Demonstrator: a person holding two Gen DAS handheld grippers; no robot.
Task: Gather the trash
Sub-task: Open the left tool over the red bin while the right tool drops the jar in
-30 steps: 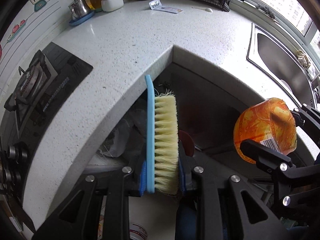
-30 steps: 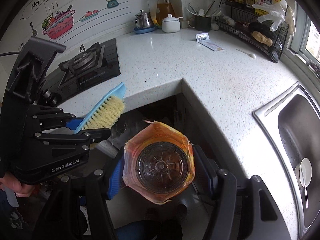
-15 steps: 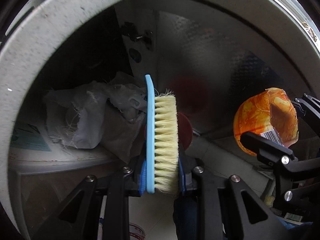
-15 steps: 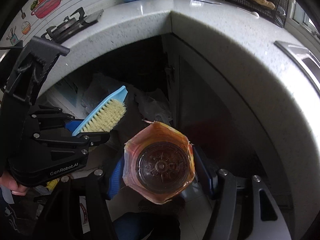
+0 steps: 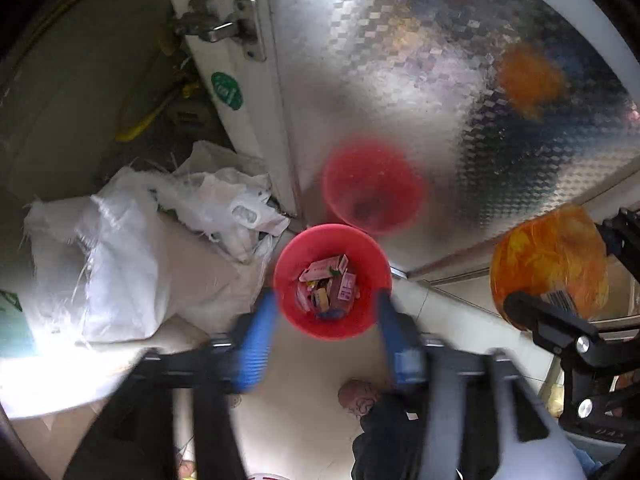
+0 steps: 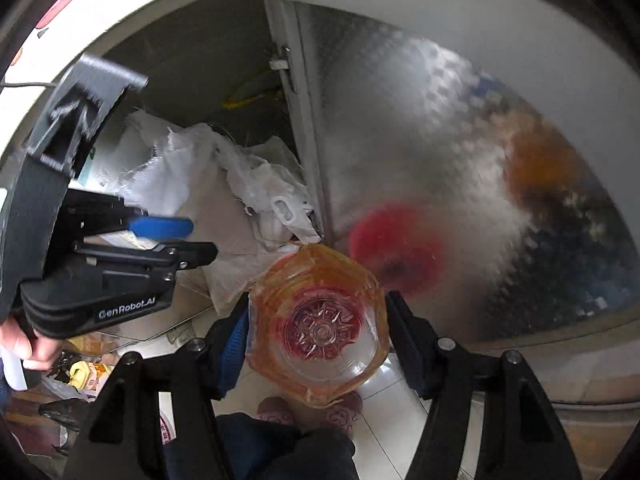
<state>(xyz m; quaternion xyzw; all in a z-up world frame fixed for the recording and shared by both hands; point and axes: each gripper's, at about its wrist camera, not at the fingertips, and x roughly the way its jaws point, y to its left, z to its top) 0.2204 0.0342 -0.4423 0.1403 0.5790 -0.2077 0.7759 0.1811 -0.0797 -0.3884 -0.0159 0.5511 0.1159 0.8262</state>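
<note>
Red bin (image 5: 374,280) on floor, directly below left gripper (image 5: 326,320); its fingers are opening, nothing between them; right gripper (image 6: 318,330) clamps orange bottle (image 6: 318,330) base-up above the bin, likely to drop in.

Each tool is a black plastic frame with silver screw heads and ribbed blue finger pads. The left tool (image 6: 160,236) carries white "GenRobot.AI" lettering on its housing. The person wears dark trousers (image 6: 260,444) and patterned pink slippers (image 6: 276,410).
</note>
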